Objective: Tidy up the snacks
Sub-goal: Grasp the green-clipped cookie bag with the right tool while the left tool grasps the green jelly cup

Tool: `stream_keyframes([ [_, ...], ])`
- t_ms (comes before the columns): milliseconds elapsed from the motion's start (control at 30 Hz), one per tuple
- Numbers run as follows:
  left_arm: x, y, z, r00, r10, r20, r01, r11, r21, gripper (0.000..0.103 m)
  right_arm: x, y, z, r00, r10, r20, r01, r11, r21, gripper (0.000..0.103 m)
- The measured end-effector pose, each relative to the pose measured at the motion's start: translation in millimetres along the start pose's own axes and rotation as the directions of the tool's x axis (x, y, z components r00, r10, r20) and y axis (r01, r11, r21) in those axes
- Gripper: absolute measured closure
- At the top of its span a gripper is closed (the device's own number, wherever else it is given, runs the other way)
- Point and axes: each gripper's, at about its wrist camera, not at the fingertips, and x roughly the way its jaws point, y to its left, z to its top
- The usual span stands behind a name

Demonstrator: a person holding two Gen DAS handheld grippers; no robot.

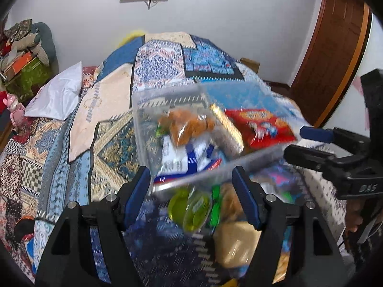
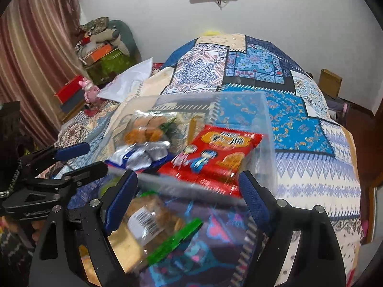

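A clear plastic box [image 1: 143,110] stands on the patterned quilt [image 1: 115,143]. In it lie a red cracker packet [image 1: 261,124], a bag of orange-brown pastries [image 1: 189,124] and a blue-and-white packet [image 1: 186,157]. My left gripper [image 1: 192,191] is open at the box's near rim, its pads not pressing on anything. Below it lie green jelly cups [image 1: 189,210] and a wrapped bread [image 1: 237,244]. My right gripper [image 2: 186,198] is open too, just short of the box [image 2: 265,124] and the red packet [image 2: 215,153]. A barcoded snack bag [image 2: 148,217] lies under it. Each gripper shows in the other's view [image 1: 304,143] [image 2: 88,157].
A white bag [image 1: 57,95] lies on the bed's left side. Stacked boxes and cushions [image 1: 24,55] fill the far left corner by a curtain [image 2: 31,59]. A wooden door [image 1: 335,59] and a cardboard box [image 2: 330,81] are at the right.
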Motion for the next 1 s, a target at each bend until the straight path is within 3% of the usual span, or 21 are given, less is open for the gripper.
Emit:
stream_keyframes([
  [333,16.3,12.1,-37.4,0.997,-0.023,-0.08,0.019,0.999,-0.044,0.033,17.1,18.0,-30.5,0.995,0.047,-0.084,-0.049,0.999,-0.021,0.018],
  [667,36.7,19.2,-42.0,0.997,-0.034,-0.073,0.027,0.996,-0.086,0.033,47.2,26.0,-42.5,0.988,0.051,-0.143,-0.055,0.998,-0.024,0.018],
  [733,40.2,20.0,-41.7,0.996,-0.051,-0.069,0.044,0.994,-0.1,0.036,48.2,27.3,-43.6,0.989,0.051,-0.136,-0.056,0.998,-0.031,0.016],
  [833,48.1,20.7,-40.2,0.991,-0.107,-0.083,0.097,0.988,-0.117,0.05,49.2,28.1,-45.5,0.99,0.046,-0.133,-0.052,0.998,-0.038,0.016],
  [1000,57.3,24.1,-41.3,0.987,-0.132,-0.09,0.118,0.982,-0.148,0.055,56.1,27.5,-47.1,0.987,0.056,-0.152,-0.064,0.997,-0.044,0.016],
])
